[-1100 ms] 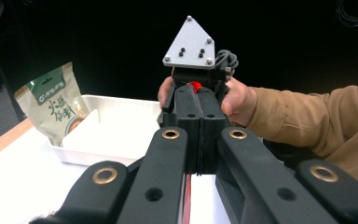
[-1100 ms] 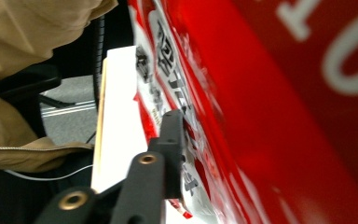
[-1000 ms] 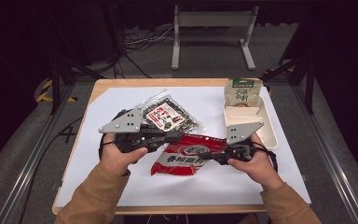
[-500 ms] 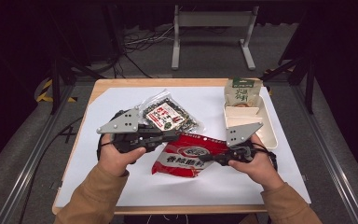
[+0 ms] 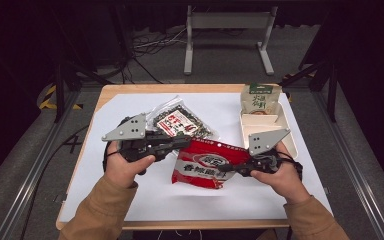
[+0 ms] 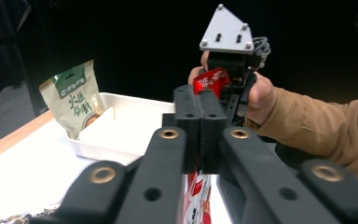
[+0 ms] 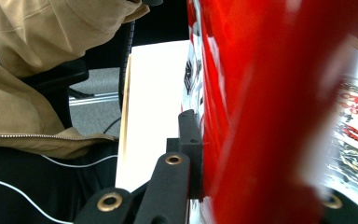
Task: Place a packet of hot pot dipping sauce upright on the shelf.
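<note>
A red snack bag (image 5: 207,165) hangs just above the white sheet, stretched between both grippers. My left gripper (image 5: 185,144) pinches the bag's upper left edge. In the left gripper view its jaws (image 6: 200,107) stand almost together with the red foil (image 6: 198,196) between them; they have just been opening slightly. My right gripper (image 5: 232,170) is shut on the bag's right edge. In the right gripper view the red bag (image 7: 261,93) sits pressed against the visible fingertip (image 7: 189,126), and it hides the other jaw.
A dark seaweed packet (image 5: 180,122) lies on the sheet behind the bag. At the right stands a white divided tray (image 5: 252,132) with a green pouch (image 5: 260,98) upright at its far end. The wooden table edge (image 5: 180,225) runs along the front.
The right hand has shifted a little with the bag's edge. The left hand has kept still, and the red bag stays held between both grippers.
</note>
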